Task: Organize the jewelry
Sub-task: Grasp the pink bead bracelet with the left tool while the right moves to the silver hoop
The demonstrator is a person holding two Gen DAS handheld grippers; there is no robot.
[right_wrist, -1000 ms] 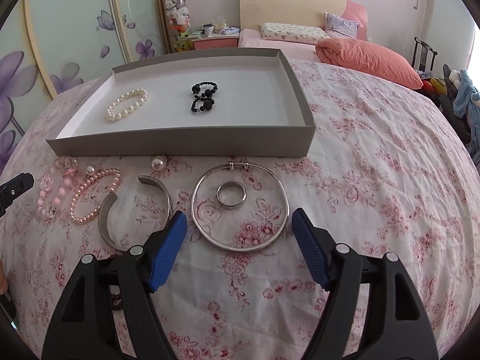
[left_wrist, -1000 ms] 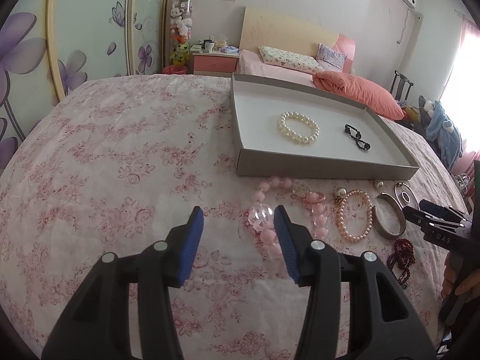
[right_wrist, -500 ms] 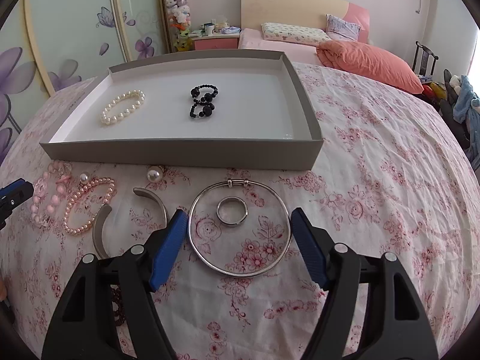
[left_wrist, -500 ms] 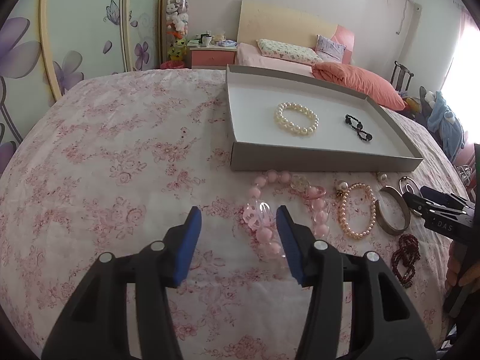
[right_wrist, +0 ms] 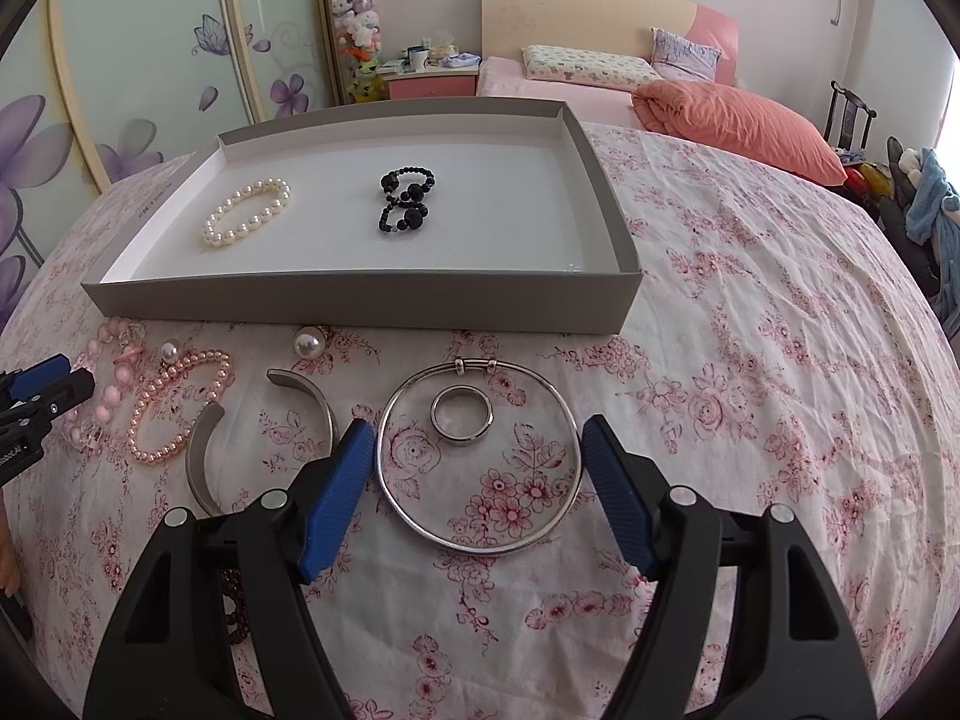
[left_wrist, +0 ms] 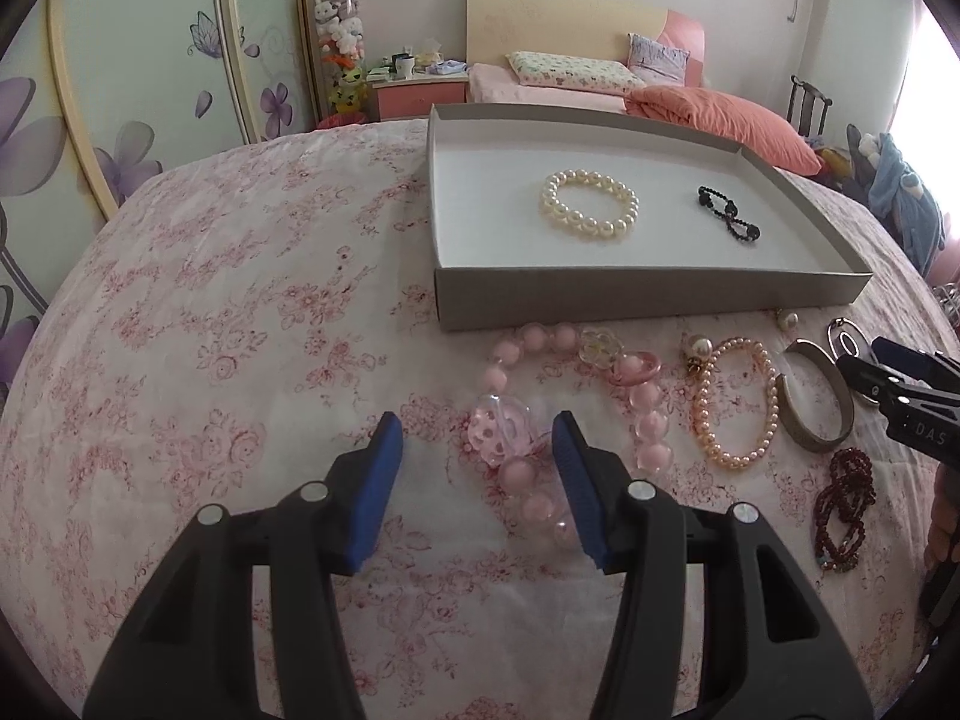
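A: Item one, left gripper. Condition?

B: Jaws spread wide, nothing between the blue pads under grip. It sits low over the floral bedspread, the jaws framing the near end of the pink bead bracelet. The right pad overlaps that bracelet's lower beads in the left wrist view; whether it touches them I cannot tell.

A: Item two, right gripper.

B: Also wide open and empty. Its jaws straddle the large silver hoop bangle, one fingertip just outside each side of the hoop. Contact with the metal cannot be told. A small silver ring lies inside the hoop.

A: Loose stock on the bedspread?

B: From left to right in the right wrist view: pink bead bracelet, peach pearl bracelet, open silver cuff, then the hoop. Two single pearl pieces lie just in front of the tray wall. A dark red bead strand lies nearest the person, beside the cuff.

A: Filed stock?

B: The grey cardboard tray holds a white pearl bracelet toward its left and a black bead bracelet near its middle, the two well apart.
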